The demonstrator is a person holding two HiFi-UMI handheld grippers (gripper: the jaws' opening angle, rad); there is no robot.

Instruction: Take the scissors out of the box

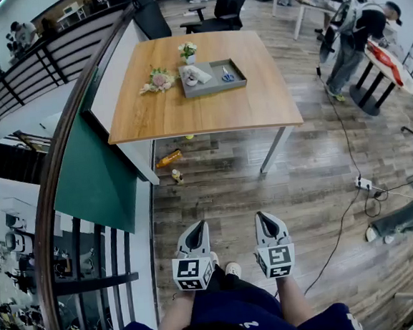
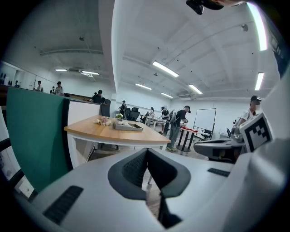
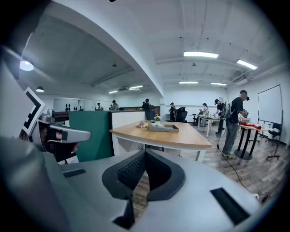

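Note:
A grey box (image 1: 213, 78) lies on the wooden table (image 1: 201, 103) far ahead of me, and blue-handled scissors (image 1: 227, 75) lie inside it at its right end. My left gripper (image 1: 197, 227) and right gripper (image 1: 264, 217) hang side by side low over the floor, well short of the table. Both are shut with nothing between the jaws. In the left gripper view the left gripper (image 2: 147, 150) faces the box (image 2: 128, 127) from a distance. Likewise, in the right gripper view the right gripper (image 3: 145, 152) faces the box (image 3: 163, 128). The scissors are too small to make out in either gripper view.
A flower bunch (image 1: 158, 80) and a small potted plant (image 1: 188, 51) sit by the box. A green panel with a curved railing (image 1: 92, 171) runs along the left. An orange object (image 1: 168, 158) lies under the table; a cable and power strip (image 1: 365, 183) lie at the right. People stand at the back right.

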